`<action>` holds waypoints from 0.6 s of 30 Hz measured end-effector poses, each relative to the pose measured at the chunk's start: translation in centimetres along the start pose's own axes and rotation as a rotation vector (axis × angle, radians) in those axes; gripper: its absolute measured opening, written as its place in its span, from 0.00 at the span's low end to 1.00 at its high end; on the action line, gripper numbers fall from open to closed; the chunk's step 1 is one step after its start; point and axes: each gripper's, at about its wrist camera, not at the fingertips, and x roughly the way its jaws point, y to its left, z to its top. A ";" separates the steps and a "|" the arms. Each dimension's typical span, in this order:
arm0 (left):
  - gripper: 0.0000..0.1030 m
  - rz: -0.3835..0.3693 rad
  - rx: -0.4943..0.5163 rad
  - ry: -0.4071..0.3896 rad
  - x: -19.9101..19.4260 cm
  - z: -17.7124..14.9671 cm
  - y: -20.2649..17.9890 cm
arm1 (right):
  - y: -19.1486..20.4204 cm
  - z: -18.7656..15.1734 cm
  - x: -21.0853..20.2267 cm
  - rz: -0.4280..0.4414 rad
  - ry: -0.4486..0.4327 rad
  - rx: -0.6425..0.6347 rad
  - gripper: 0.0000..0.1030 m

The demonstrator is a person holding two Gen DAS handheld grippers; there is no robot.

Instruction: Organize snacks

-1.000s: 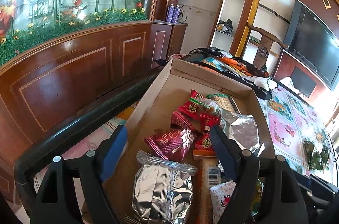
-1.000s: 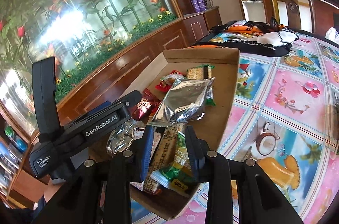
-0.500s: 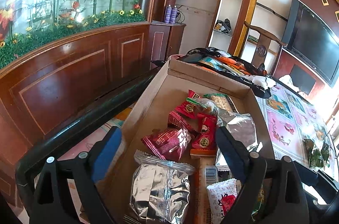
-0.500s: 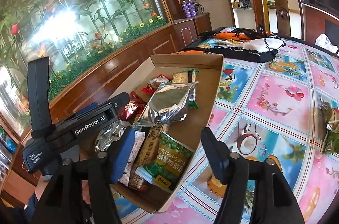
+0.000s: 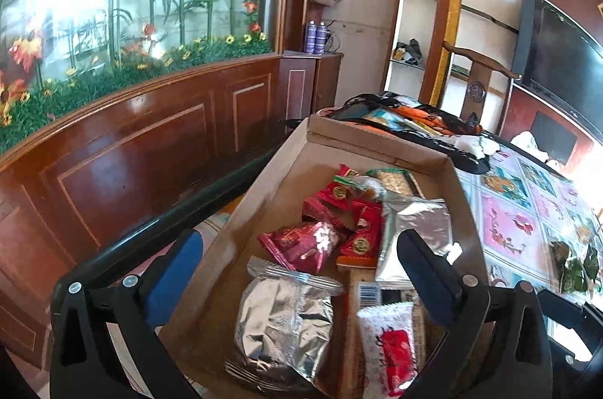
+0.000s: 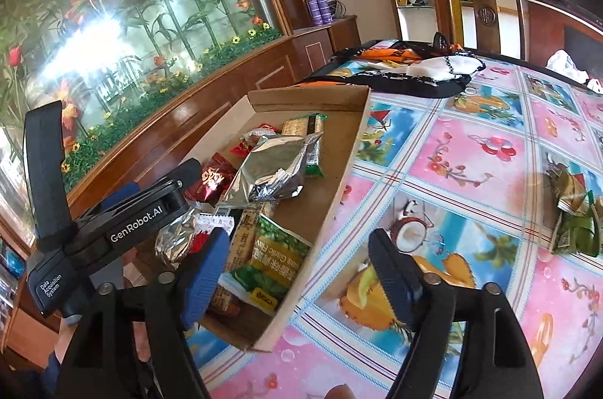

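My left hand-held gripper (image 5: pixel 299 280) hangs spread wide over the near end of the cardboard box (image 5: pixel 260 195), and nearly every patch of floor beneath it is taken: a silver foil packet (image 5: pixel 282 319) at 6 o'clock, a red wrapper (image 5: pixel 301 244) dead ahead, a second foil bag (image 5: pixel 414 229) at 2 o'clock. Bare cardboard shows only along the left wall, toward 11 o'clock. My right hand-held gripper (image 6: pixel 297 267) straddles the box's right wall (image 6: pixel 339 187); from 12 to 3 o'clock the patterned tabletop (image 6: pixel 471 172) lies open, apart from crumpled green wrappers (image 6: pixel 573 218) at 2 o'clock. A black bag (image 6: pixel 407 74) blocks the far end.
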 end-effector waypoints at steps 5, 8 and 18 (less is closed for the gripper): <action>1.00 -0.010 0.004 -0.016 -0.5 0.0 -0.2 | -0.1 -0.6 -1.1 -0.010 -0.025 -0.019 1.00; 1.00 -0.002 0.014 -0.015 -0.6 -0.1 -0.4 | -0.4 -0.8 -1.6 -0.001 -0.038 -0.027 1.00; 1.00 0.041 0.037 0.019 -0.5 0.3 -1.0 | -1.5 -1.8 -3.8 0.004 -0.096 -0.051 1.00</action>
